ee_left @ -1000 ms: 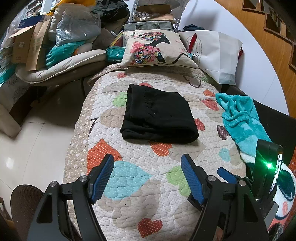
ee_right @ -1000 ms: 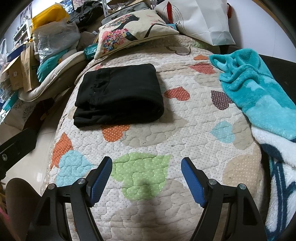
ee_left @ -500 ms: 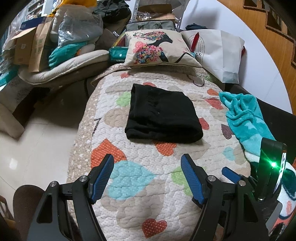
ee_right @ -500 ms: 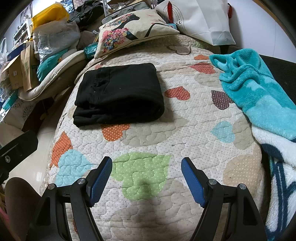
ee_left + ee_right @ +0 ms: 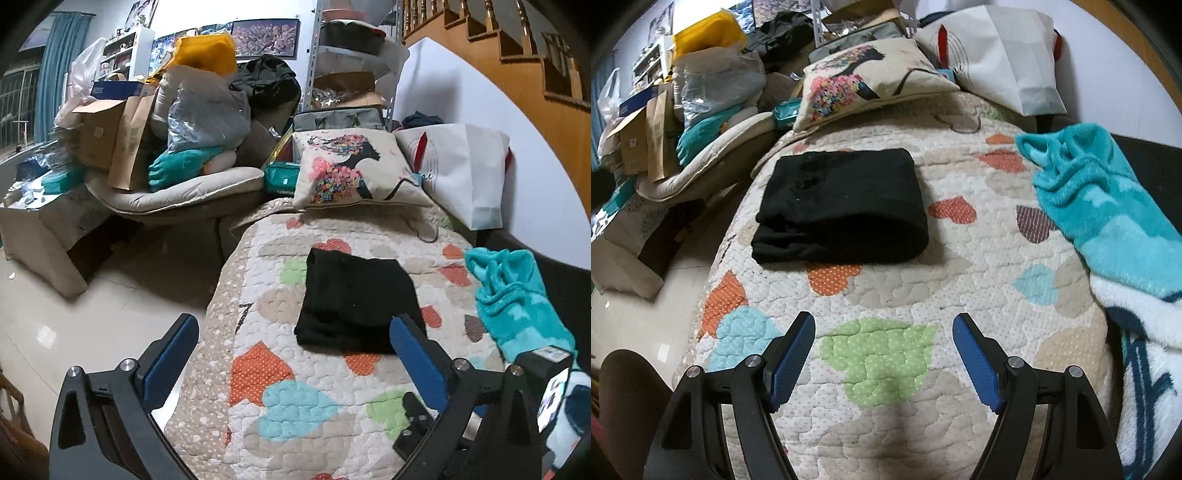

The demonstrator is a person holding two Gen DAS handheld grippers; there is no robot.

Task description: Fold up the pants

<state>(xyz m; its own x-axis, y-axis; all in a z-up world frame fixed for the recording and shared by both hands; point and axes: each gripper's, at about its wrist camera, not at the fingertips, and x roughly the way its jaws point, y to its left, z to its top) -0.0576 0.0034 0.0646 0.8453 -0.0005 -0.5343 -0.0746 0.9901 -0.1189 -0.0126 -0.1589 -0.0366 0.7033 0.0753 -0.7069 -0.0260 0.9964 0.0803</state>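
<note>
The black pants [image 5: 354,299] lie folded into a compact rectangle on the heart-patterned quilt [image 5: 295,387], also seen in the right wrist view [image 5: 842,206]. My left gripper [image 5: 295,332] is open and empty, held above the quilt's near left edge, short of the pants. My right gripper [image 5: 882,332] is open and empty, low over the quilt [image 5: 879,354], in front of the pants. The right gripper's body shows at the lower right of the left wrist view [image 5: 543,373].
A teal fleece blanket [image 5: 1100,192] lies at the quilt's right side. A printed pillow [image 5: 860,81] and a white bag [image 5: 1004,48] sit at the far end. A cluttered chair with boxes and bags [image 5: 155,147] stands left, past a tiled floor [image 5: 74,314].
My left gripper has lifted and tilted up and swung left, so more of the room shows and the pants sit lower right. The right gripper has barely moved. The pants lie unchanged.
</note>
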